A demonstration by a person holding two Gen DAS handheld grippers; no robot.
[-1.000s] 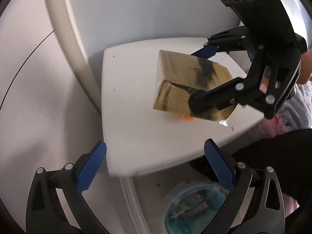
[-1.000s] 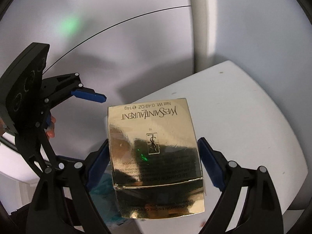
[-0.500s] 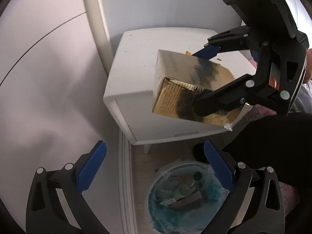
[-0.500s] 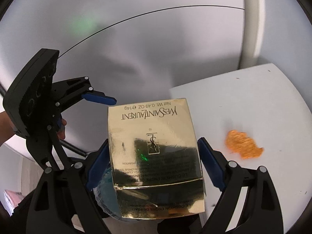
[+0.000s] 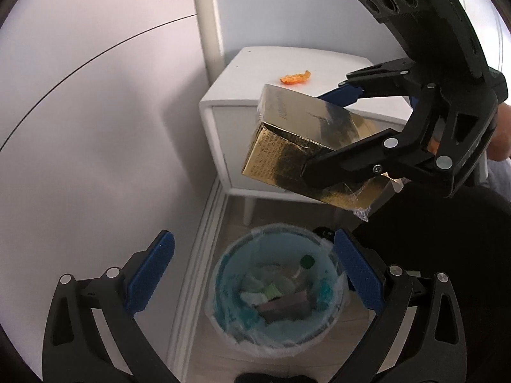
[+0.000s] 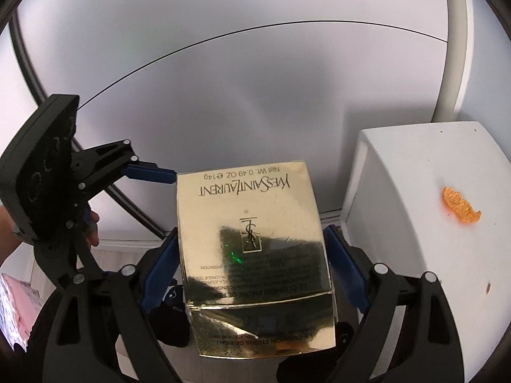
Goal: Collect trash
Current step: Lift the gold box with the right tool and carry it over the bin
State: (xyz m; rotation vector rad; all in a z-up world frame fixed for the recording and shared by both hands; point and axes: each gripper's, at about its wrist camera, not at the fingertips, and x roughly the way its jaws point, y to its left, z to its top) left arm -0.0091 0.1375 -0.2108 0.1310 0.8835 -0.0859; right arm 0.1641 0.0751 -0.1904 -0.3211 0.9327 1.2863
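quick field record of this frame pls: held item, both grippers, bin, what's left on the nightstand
held item: gold box, clamped between right gripper jaws
left gripper: jaws open, nothing between them
bin: on floor beside white nightstand, clear liner, already holds trash
box vs bin: in the air, above and to the right in left wrist view
on nightstand: orange scrap

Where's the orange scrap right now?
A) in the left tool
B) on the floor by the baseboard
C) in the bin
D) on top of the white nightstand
D: the orange scrap lies on the white nightstand, apart from the gold box gripped by the right tool.
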